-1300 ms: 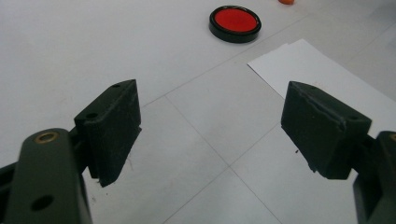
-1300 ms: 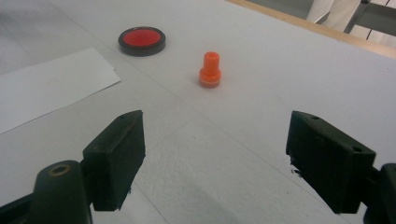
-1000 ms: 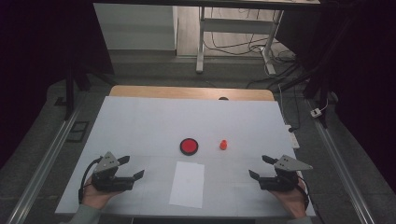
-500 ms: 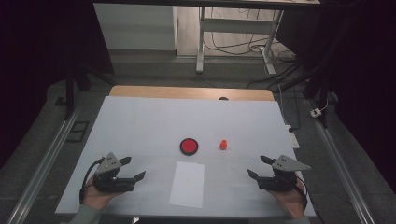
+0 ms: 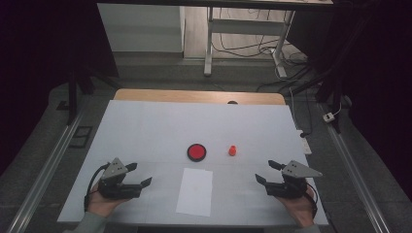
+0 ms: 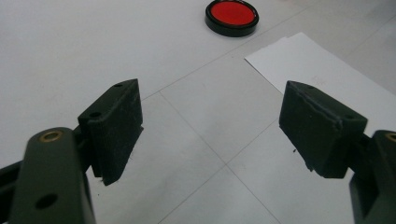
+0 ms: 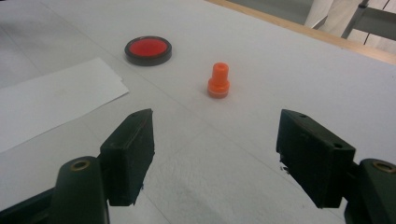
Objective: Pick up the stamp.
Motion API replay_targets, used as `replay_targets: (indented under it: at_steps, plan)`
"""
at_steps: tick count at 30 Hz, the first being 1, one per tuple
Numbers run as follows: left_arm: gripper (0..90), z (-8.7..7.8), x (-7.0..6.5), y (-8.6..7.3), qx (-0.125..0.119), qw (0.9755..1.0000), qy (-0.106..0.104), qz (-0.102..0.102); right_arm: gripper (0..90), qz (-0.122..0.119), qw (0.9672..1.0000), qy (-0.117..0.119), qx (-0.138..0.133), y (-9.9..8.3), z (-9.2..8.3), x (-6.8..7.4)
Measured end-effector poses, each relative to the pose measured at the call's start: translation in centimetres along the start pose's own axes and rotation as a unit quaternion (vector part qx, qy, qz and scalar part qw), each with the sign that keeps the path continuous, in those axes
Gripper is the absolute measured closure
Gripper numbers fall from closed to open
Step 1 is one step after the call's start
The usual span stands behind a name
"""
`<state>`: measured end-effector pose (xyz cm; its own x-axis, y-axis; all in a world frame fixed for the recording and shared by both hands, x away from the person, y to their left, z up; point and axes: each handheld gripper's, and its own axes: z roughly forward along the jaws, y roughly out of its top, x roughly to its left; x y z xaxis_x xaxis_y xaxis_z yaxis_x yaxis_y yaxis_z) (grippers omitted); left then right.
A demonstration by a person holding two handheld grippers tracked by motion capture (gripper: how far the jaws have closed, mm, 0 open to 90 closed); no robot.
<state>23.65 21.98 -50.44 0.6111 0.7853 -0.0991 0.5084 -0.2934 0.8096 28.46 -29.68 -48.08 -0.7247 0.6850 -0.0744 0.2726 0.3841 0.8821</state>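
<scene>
High view shows the left gripper (image 5: 138, 175) and the right gripper (image 5: 265, 171) held low over the near part of the desk (image 5: 145, 126), both with jaws spread wide and nothing between them. A paper sheet (image 5: 195, 191) lies flat between the two grippers, apart from each. In the left gripper view the sheet's corner passes just behind the right-hand jaw, and the red pad (image 6: 231, 16) sits well ahead of the jaws. In the right gripper view an orange stamp (image 7: 218, 81) stands upright ahead of the gap between the jaws, clear of both, with the pad beyond the left-hand jaw.
</scene>
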Motion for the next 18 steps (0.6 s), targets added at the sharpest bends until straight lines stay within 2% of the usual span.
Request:
replay_targets:
  at_steps: [9, 18]
  plan:
    - [21.7, 0.2, 0.1, 0.0, 0.004, 0.9999, -0.010, 0.005, 29.0, 0.010, 0.9999, -0.011, -0.005, 1.1, 0.8, -0.1]
    - [21.8, 0.4, -0.4, -0.2, 0.009, 0.9999, -0.001, 0.005, 30.2, 0.011, 0.9999, -0.008, -0.004, 1.8, 1.2, -0.8]
